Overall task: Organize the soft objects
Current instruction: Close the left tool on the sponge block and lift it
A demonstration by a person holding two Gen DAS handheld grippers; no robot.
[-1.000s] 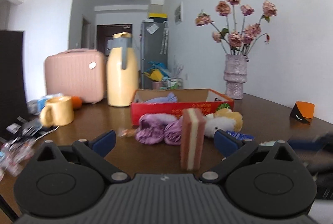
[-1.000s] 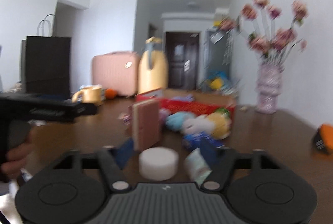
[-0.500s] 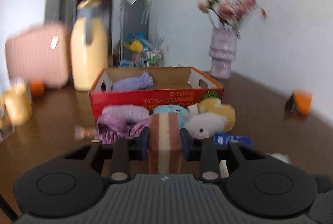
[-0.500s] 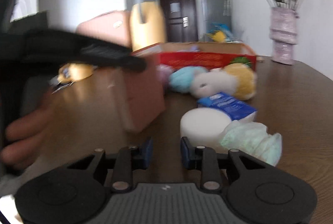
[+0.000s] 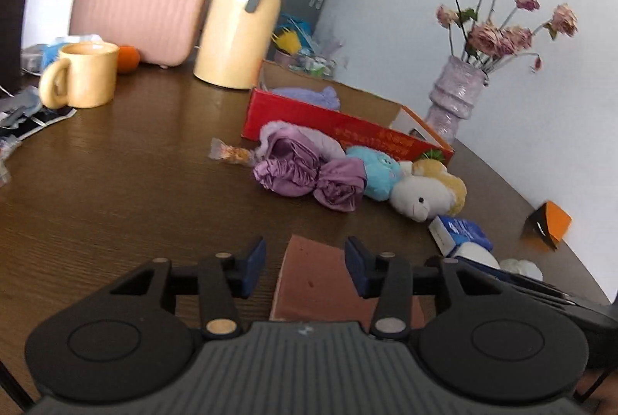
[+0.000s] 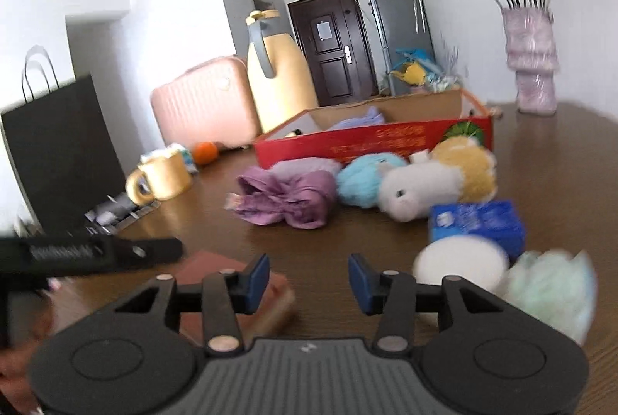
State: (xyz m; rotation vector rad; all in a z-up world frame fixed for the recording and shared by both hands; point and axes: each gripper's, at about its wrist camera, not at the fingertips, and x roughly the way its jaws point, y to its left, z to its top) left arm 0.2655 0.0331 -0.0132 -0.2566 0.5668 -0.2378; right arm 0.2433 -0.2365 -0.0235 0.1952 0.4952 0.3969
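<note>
While left gripper (image 5: 305, 262) jaws just reopened partway, sponge (image 5: 313, 276) lies flat on table (image 5: 116, 191) between pads, untouched, lower centre of frame. Right gripper (image 6: 308, 278) jaws also just widened, nothing between; sponge at its lower left. Plush toys (image 6: 421, 183) mid-frame, red box (image 6: 378, 141) behind. White puck (image 6: 459, 262) lower right.
</note>
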